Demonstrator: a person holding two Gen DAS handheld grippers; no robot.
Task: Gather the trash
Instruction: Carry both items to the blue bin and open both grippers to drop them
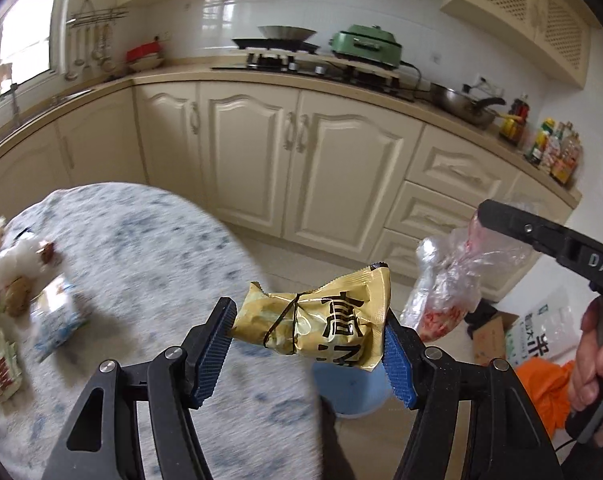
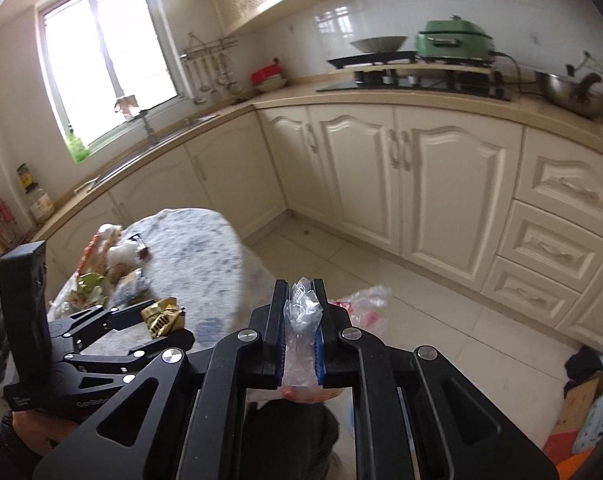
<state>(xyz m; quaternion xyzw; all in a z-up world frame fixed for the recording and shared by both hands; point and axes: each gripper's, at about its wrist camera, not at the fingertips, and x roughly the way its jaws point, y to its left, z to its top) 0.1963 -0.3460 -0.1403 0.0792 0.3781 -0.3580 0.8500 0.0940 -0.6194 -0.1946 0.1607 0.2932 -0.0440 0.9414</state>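
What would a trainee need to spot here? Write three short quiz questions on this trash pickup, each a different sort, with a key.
1. True or false: the left gripper holds a yellow snack packet.
2. What is the right gripper shut on? A) a spoon B) a clear plastic bag C) nothing
3. Fill in: more wrappers lie on the round ____.

Key: 1 true; 2 B; 3 table.

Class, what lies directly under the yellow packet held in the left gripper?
Below the yellow packet shows a blue bin; the packet covers its opening, so its contents cannot be seen.
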